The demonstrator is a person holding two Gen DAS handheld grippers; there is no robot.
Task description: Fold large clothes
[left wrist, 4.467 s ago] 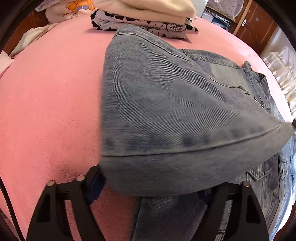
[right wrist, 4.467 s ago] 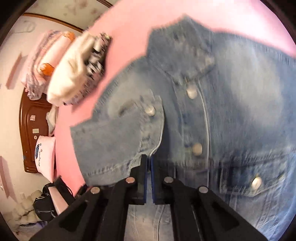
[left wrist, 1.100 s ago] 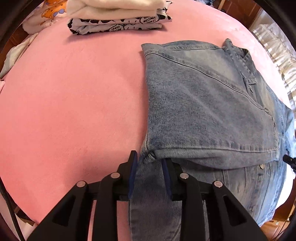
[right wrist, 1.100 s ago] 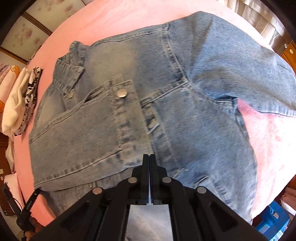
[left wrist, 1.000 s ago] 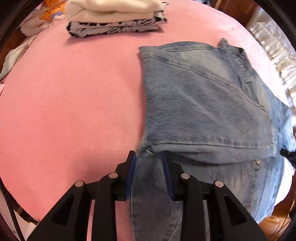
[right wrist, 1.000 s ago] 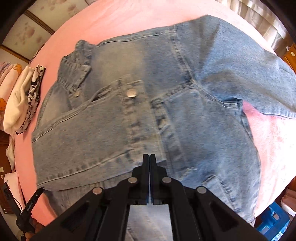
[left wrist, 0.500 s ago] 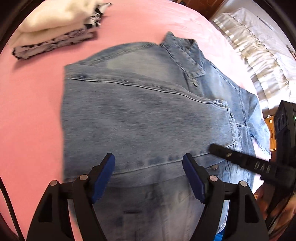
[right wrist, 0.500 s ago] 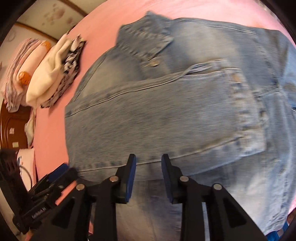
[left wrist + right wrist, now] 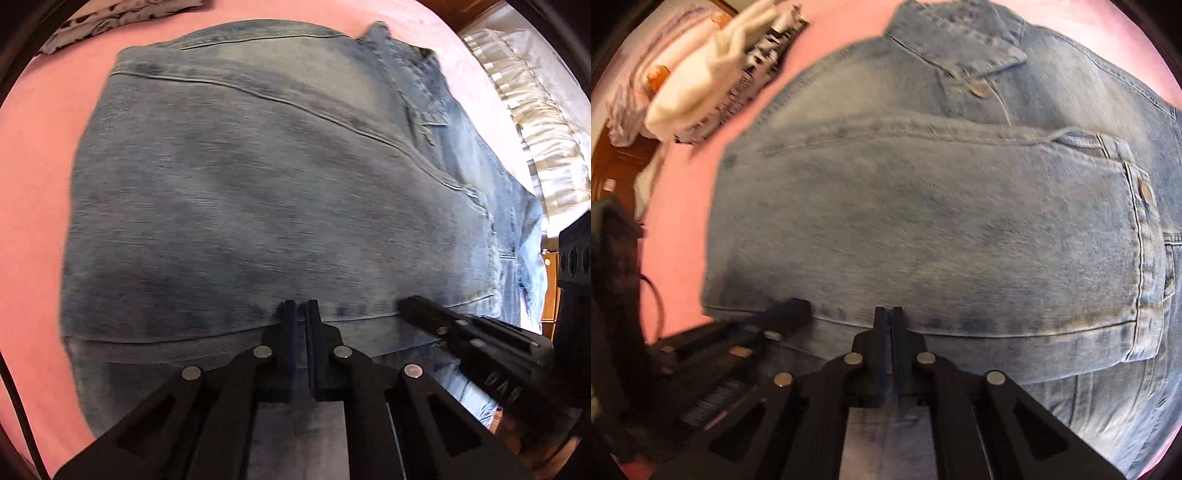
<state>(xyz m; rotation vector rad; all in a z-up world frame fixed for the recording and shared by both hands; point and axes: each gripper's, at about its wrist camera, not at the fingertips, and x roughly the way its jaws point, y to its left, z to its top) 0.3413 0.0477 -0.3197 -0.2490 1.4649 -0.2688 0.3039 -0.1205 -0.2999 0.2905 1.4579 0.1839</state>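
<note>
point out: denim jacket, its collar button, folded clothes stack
denim jacket [image 9: 923,229], right wrist view, folded-over panel.
collar button [image 9: 979,89], right wrist view, metal face.
folded clothes stack [image 9: 701,85], right wrist view, cream top garment.

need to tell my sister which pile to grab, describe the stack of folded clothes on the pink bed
Start at the pink bed and find the denim jacket spread across it. Past the jacket's collar end, near the bed's far edge, lies the stack of folded clothes. It is the only pale pile: cream on top, a black-and-white print beneath.
</note>
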